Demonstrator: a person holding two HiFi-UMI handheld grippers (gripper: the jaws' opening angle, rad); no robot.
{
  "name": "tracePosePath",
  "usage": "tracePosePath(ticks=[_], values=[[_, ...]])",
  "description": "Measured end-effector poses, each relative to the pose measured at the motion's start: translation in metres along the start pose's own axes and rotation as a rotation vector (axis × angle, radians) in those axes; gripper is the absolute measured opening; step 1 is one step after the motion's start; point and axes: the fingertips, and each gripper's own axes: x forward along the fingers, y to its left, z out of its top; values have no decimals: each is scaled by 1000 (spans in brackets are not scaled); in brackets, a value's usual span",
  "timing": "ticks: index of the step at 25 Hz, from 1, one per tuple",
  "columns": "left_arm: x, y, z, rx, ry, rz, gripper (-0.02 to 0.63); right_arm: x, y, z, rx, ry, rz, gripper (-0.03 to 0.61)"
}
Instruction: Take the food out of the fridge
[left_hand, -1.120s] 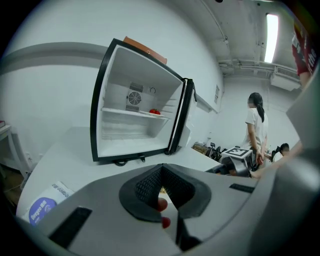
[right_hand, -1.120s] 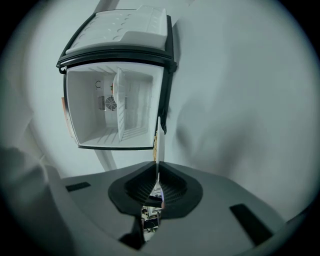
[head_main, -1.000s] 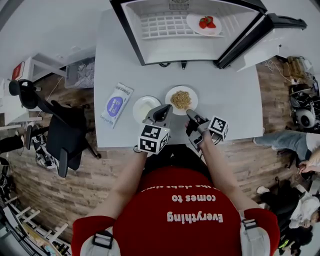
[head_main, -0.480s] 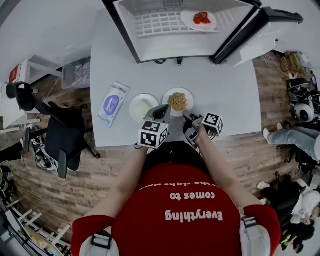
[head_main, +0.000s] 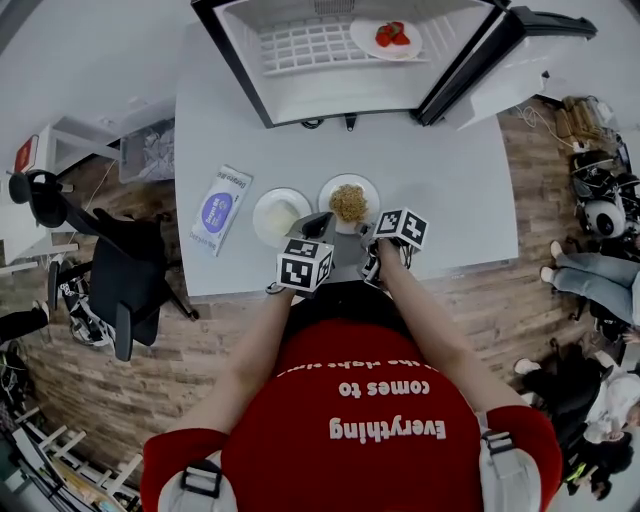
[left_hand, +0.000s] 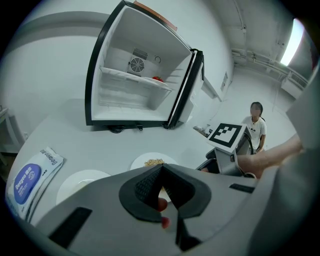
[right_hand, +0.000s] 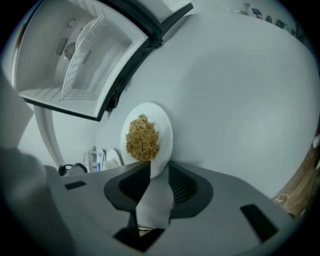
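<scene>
White fridge (head_main: 300, 90), far in the head view, stands open with 1 strawberry plate (head_main: 358, 40) inside to fetch. Left gripper view: left gripper (left_hand: 161, 172) is pinched together, empty. Right gripper view: right gripper (right_hand: 159, 167) has just been opening, with the noodle plate (right_hand: 167, 135) rim loose between its jaws, letting go on the near table (right_hand: 235, 90).

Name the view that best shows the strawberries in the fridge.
Head view: the plate of strawberries shows whole, from above, on the fridge shelf. Left gripper view gives only a red speck; right gripper view, nothing.
</scene>
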Motion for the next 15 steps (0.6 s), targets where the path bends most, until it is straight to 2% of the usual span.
tracePosePath(ticks=[3, 6, 7, 9, 11, 12, 13, 15], values=[[3, 2, 3, 11, -1, 4, -2, 0, -4, -7, -58, 48, -95, 112], [1, 2, 7, 19, -12, 1, -2, -12, -4, -6, -81, 17, -153, 110], [1, 2, 9, 23, -16, -1, -2, -19, 3, -2, -90, -18, -128, 101], [0, 1, 13, 32, -23, -6, -2, -32, 29, 9, -111, -105, 5, 35], [0, -1, 15, 42, -26, -12, -2, -47, 60, 19, -143, -187, 167, 24], [-1, -1, 16, 47, -27, -15, -2, -54, 72, 21, -178, -224, 214, 21], [-2, -2, 17, 50, -30, -18, -2, -61, 80, 21, -233, -258, 228, 15], [-5, -5, 20, 53, -37, -26, -2, -70, 88, 20, -379, -319, 187, 14]])
